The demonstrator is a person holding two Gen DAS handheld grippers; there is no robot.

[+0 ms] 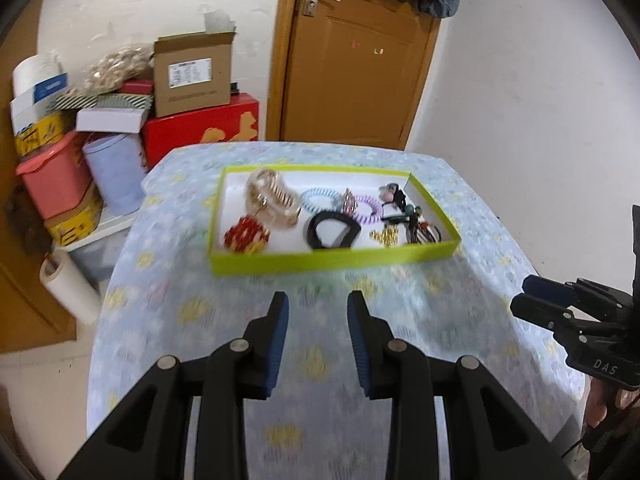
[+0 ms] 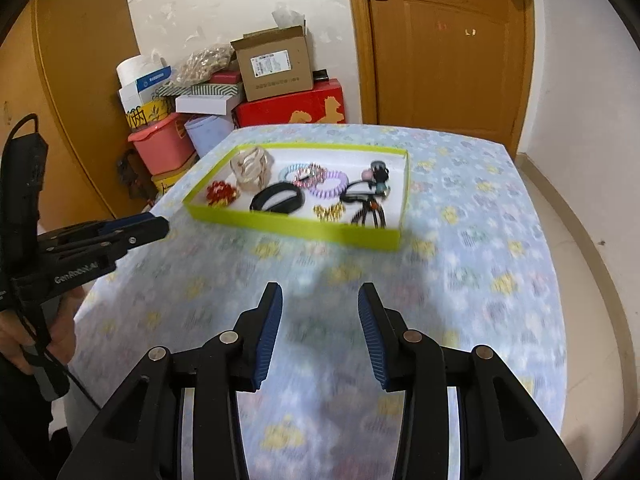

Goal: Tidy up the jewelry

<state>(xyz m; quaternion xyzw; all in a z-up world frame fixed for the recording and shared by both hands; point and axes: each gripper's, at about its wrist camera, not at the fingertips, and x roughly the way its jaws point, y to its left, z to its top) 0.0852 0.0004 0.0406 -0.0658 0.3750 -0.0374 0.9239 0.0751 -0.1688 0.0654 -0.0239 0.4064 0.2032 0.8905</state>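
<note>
Both hand-held grippers, left (image 1: 317, 300) and right (image 2: 320, 292), gape empty; blurred tablecloth (image 1: 460, 300) hides detail.

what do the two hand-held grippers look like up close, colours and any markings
Both are matte black plastic with silver round pivot bolts and ribbed blue finger pads. The left hand-held gripper shows white "GenRobot.AI" lettering on its side and a black cable trailing below. The right hand-held gripper carries white "DAS" lettering.
</note>
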